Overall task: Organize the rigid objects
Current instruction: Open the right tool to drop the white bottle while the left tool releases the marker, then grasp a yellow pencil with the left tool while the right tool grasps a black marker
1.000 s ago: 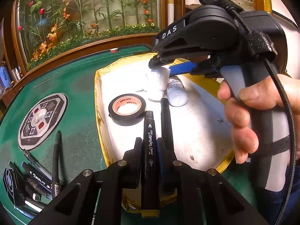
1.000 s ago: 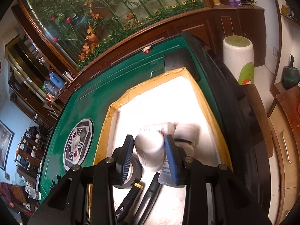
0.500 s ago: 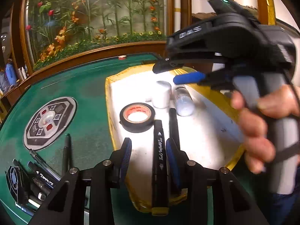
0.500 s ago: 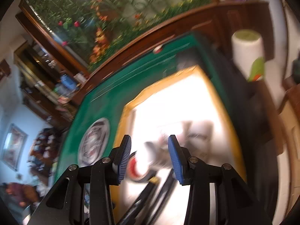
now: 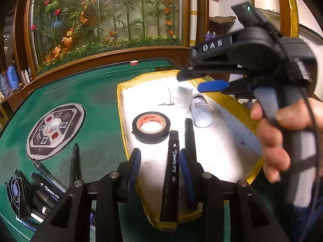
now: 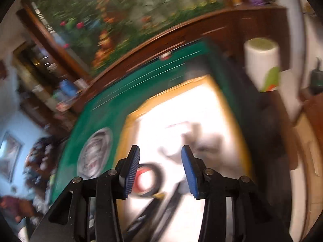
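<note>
tape [image 5: 151, 128], two markers [image 5: 172, 173] and bottles [image 5: 182, 98] lie on the white tray [image 5: 228, 141]; pens [image 5: 46, 183] left of it remain. both the left claw [image 5: 159, 173] and the right claw [image 6: 160, 170] gape apart, empty.

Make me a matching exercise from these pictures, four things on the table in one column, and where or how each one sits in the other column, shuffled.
Things:
1. black tape roll
2. white bottle
3. glittery bottle
4. black marker

States:
A. lying on its side on the white tray
B. standing upright on the tray
C. lying flat with its hole facing up
D. sticking out over the tray's near yellow edge

Pairs: 1-C, 2-B, 3-A, 4-D
</note>
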Motion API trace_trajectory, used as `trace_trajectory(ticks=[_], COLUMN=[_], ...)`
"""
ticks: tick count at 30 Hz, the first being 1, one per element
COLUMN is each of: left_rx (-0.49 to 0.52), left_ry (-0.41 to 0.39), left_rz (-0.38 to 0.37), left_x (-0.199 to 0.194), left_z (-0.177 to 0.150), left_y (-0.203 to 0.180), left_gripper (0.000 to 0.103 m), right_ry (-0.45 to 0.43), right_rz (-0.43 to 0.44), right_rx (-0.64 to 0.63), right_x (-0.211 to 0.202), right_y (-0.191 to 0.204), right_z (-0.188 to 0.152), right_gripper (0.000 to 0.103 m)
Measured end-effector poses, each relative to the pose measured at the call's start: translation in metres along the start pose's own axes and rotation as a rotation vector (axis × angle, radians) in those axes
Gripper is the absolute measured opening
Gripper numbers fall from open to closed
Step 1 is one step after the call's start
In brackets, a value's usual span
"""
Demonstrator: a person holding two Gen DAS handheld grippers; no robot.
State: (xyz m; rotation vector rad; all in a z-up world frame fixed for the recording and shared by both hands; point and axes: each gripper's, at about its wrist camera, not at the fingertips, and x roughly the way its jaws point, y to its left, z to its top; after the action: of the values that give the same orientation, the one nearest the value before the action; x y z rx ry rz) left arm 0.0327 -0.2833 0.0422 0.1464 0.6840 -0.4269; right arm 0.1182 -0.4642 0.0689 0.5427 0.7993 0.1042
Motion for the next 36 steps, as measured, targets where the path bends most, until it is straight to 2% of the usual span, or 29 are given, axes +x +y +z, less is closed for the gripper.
trace_trajectory(ticks=[2, 7, 13, 16, 20, 23, 25, 27, 29, 30, 32, 34, 36], left_rx=[-0.001, -0.037, -0.128, -0.148, -0.161, -0.202, -0.235, -0.298, -0.365, -0.396, -0.506, -0.604, -0.696], left_ry=[-0.008, -0.05, -0.044, -0.045, -0.064, -0.076, -0.075, -0.074, -0.051, -0.027, 0.019, 0.073, 0.119], left_rz=[-0.008, -0.033, -0.052, -0.035, -0.01, 0.023, 0.044, 0.096, 0.115, 0.125, 0.15, 0.166, 0.142], left_x=[-0.003, -0.015, -0.037, -0.054, -0.085, -0.108, -0.122, -0.14, -0.147, -0.147, -0.145, -0.136, -0.124], left_z=[0.0, 0.001, -0.004, -0.008, -0.017, -0.026, -0.034, -0.044, -0.055, -0.059, -0.074, -0.086, -0.094], left_y=[0.0, 0.007, 0.029, 0.04, 0.058, 0.082, 0.102, 0.133, 0.161, 0.174, 0.21, 0.237, 0.259], left_gripper=[0.049, 0.061, 0.063, 0.063, 0.063, 0.064, 0.064, 0.064, 0.065, 0.065, 0.065, 0.065, 0.063], right_ry=[-0.02, -0.104, -0.121, -0.123, -0.167, -0.172, -0.139, -0.115, -0.078, -0.065, -0.069, -0.057, -0.027], right_rz=[0.043, 0.032, 0.06, 0.064, 0.088, 0.146, 0.21, 0.241, 0.293, 0.318, 0.322, 0.338, 0.35], right_rx=[0.069, 0.049, 0.026, -0.065, -0.254, -0.33, -0.376, -0.433, -0.488, -0.52, -0.556, -0.597, -0.619], right_x=[-0.006, -0.025, -0.031, -0.031, -0.043, -0.046, -0.043, -0.038, -0.035, -0.034, -0.036, -0.036, -0.034], right_y=[-0.011, -0.008, -0.005, 0.018, 0.067, 0.096, 0.117, 0.135, 0.152, 0.161, 0.17, 0.179, 0.185], right_z=[0.002, 0.005, 0.006, 0.0, -0.019, -0.038, -0.054, -0.069, -0.084, -0.09, -0.099, -0.107, -0.114], right_gripper=[0.042, 0.042, 0.042, 0.042, 0.042, 0.042, 0.042, 0.042, 0.042, 0.044, 0.055, 0.056, 0.056])
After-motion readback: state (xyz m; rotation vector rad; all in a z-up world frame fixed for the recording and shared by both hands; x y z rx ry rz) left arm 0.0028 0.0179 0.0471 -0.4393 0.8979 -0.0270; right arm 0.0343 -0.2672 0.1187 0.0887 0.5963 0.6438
